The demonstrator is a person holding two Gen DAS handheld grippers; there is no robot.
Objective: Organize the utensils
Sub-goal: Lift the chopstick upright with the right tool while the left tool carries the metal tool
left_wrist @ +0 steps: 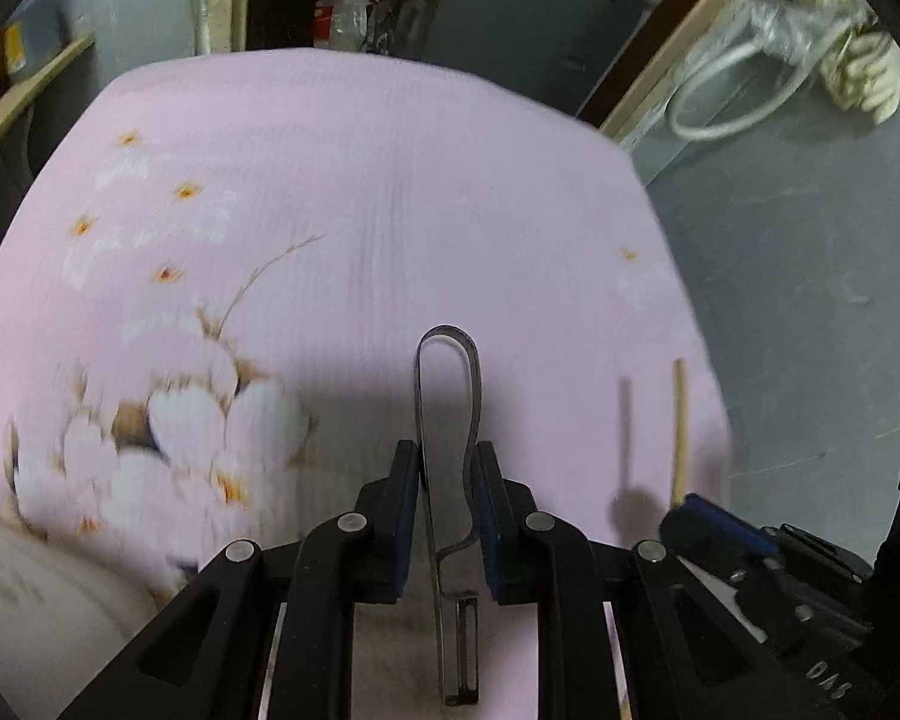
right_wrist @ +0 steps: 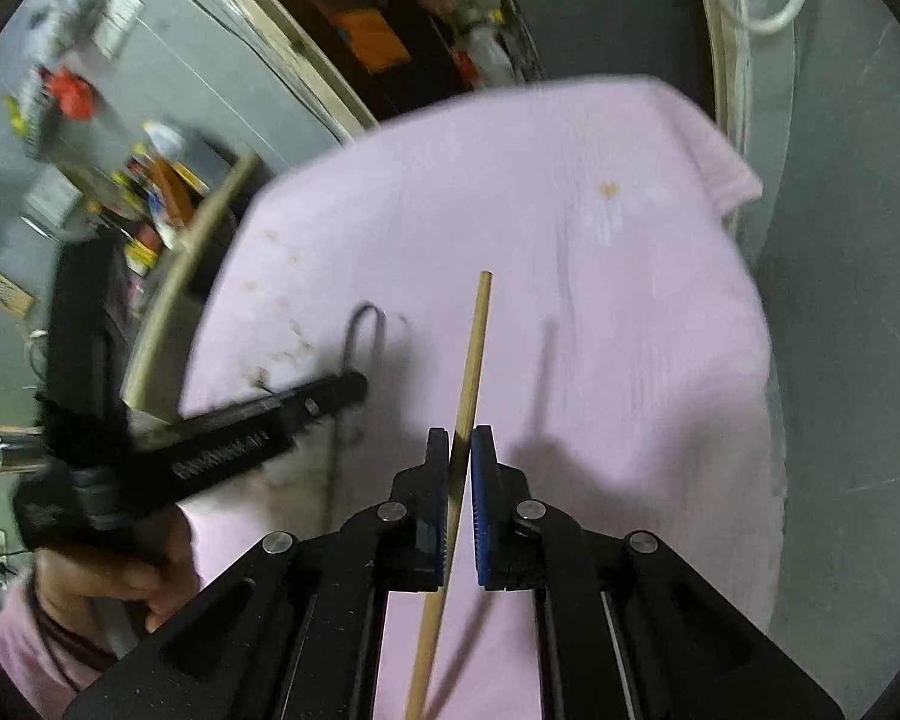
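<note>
Midway at best: left claw [left_wrist: 447, 468] clamped on bent grey metal tongs [left_wrist: 448, 396], right claw [right_wrist: 461, 450] on thin wooden stick [right_wrist: 471, 354], both aloft over pink flowered bench [left_wrist: 390, 180]; seemingly nothing sorted yet

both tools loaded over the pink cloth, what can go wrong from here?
1. The right tool pinches the thin wooden stick near its middle, so it could pivot or slide out.
2. The left tool grips the springy metal tongs across their arms; they may twist or pop free.
3. The two tools sit close together over the pink cloth, so they could collide.
</note>
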